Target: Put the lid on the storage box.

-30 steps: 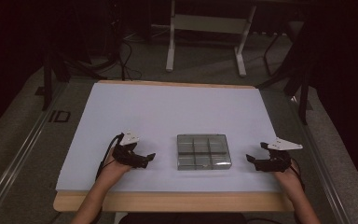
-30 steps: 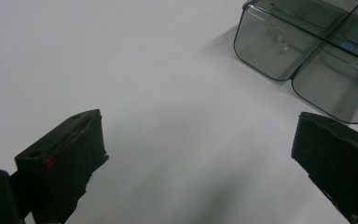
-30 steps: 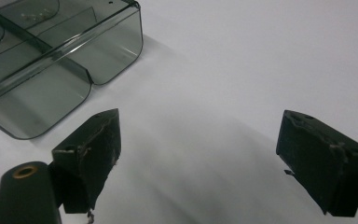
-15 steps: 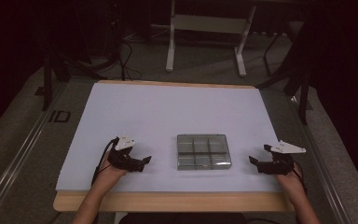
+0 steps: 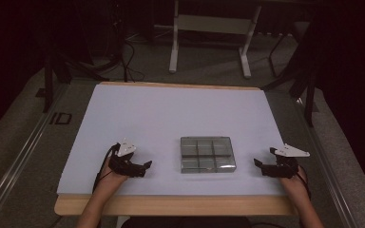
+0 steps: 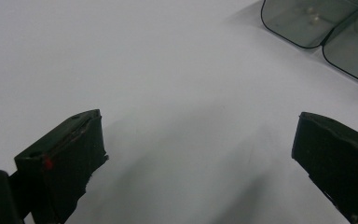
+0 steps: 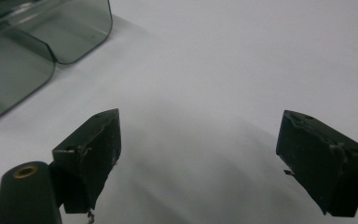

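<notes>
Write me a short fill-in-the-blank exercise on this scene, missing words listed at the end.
1. The clear compartment box lies on the white table cover ____ the two grippers.
2. The jaws of the left gripper stand ____, with nothing held.
3. The right gripper is ____ the box, not touching it.
4. The box's lid is split into ____ compartments.

Missing words: between; open; apart from; six

Smoky grey box (image 5: 207, 154), white table cover (image 5: 171, 114).
</notes>
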The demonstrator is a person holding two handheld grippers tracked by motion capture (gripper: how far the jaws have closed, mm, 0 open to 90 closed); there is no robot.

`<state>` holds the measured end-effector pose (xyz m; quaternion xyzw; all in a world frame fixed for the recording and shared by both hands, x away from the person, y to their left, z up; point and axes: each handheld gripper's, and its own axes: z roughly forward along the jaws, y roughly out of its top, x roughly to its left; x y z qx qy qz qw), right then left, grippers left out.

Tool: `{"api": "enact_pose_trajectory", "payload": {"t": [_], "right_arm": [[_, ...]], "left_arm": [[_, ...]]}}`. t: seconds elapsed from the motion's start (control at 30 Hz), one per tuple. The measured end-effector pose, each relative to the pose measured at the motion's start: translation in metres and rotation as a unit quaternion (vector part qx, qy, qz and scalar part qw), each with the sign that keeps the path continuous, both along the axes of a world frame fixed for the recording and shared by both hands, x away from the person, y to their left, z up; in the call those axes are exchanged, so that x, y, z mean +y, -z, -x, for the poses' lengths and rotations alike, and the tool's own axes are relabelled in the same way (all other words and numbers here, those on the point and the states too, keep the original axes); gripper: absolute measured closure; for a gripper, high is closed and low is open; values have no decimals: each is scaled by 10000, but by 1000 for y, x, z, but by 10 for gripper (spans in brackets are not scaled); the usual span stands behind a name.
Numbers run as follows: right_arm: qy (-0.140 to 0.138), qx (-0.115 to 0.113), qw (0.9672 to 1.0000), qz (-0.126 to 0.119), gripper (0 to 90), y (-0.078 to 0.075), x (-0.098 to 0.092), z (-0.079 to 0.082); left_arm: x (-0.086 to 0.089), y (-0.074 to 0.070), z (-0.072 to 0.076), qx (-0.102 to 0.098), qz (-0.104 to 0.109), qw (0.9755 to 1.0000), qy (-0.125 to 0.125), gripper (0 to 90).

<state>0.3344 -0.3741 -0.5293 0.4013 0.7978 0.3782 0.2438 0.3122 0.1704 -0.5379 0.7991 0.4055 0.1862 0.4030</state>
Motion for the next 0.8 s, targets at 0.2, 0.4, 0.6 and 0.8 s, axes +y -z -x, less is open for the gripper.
{"api": "enact_pose_trajectory", "payload": {"t": [0.2, 0.4, 0.6, 0.8], "right_arm": [[153, -26, 9999, 60, 140, 1, 0, 0], [282, -64, 9995, 81, 141, 1, 1, 1], [367, -107, 9992, 152, 143, 2, 2, 1], [393, -116, 9989, 208, 143, 2, 3, 1]], "left_arm": [[1, 0, 1, -43, 51, 10000, -53, 29], [2, 1, 2, -111, 45, 9998, -157, 30], [2, 1, 4, -182, 80, 9996, -192, 30], [2, 1, 4, -217, 64, 9995, -223, 30]]}}
